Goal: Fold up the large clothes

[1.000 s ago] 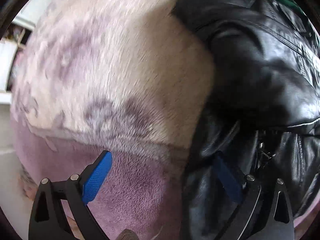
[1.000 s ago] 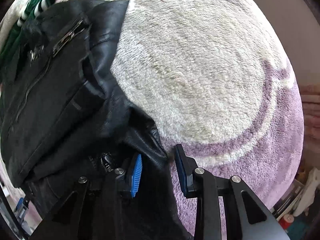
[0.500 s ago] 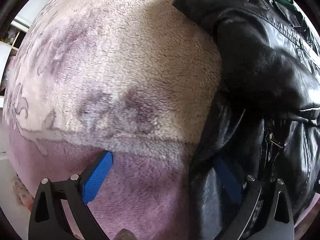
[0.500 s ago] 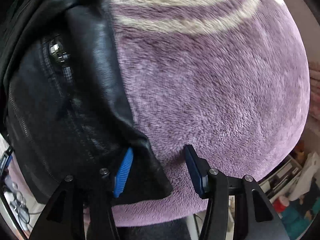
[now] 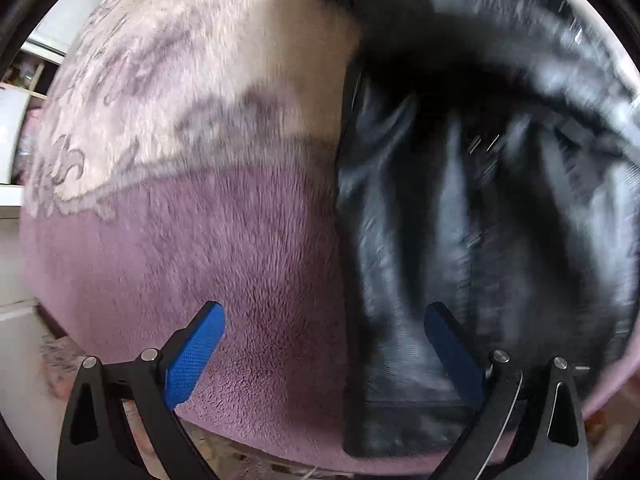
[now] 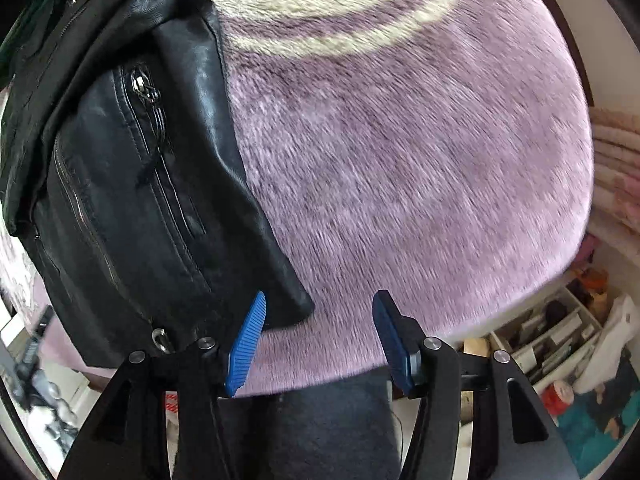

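A black leather jacket with zippers lies on a fuzzy purple and cream blanket. In the left wrist view it fills the right half, blurred. My left gripper is open and empty, with the jacket's left edge between its fingers near the hem. In the right wrist view the jacket lies at the left on the blanket. My right gripper is open and empty, just past the jacket's bottom right corner, its left finger at that corner.
The blanket's front edge falls away just below both grippers. Shelves with clutter stand at the lower right of the right wrist view. White furniture stands at the left of the left wrist view. A dark cloth shows below the right gripper.
Both grippers have drawn back toward the blanket's front edge, down along the jacket. The right gripper has opened wider and let go of the jacket edge it had pinched.
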Demonstrator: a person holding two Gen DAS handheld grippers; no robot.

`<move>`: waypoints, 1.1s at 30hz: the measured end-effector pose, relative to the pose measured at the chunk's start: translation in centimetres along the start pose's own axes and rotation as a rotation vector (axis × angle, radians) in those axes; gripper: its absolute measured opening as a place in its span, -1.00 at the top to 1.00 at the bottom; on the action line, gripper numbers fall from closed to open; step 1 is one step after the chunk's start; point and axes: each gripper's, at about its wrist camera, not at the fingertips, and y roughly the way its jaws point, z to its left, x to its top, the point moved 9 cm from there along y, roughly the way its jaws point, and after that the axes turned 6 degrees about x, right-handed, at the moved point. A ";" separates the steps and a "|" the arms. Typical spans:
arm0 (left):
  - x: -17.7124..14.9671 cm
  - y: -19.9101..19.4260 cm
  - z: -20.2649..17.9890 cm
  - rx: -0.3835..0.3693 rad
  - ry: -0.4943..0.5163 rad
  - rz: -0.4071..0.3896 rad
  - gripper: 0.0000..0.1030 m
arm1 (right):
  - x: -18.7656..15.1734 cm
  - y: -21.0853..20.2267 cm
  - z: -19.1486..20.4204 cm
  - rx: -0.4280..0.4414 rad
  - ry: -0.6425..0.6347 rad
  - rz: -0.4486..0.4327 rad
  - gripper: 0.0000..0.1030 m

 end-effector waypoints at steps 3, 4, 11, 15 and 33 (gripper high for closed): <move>-1.4 1.8 -0.1 -0.005 -0.065 0.049 -1.00 | 2.1 1.5 0.7 0.032 -0.052 -0.003 -0.13; -1.7 1.5 0.0 0.003 -0.086 0.056 -1.00 | 2.5 2.2 0.5 0.000 -0.082 0.003 -0.13; -5.1 -7.3 -2.0 0.192 -0.133 -0.067 -1.00 | 5.5 -0.7 0.0 0.193 -0.102 0.089 -0.16; -4.0 -12.4 -7.7 0.269 -0.161 -0.133 -1.00 | 12.8 -6.4 -0.7 0.470 -0.055 0.045 -0.20; -1.1 -13.7 -18.7 0.264 -0.133 -0.079 -1.00 | 31.8 -6.3 8.1 0.590 -0.237 -0.150 0.90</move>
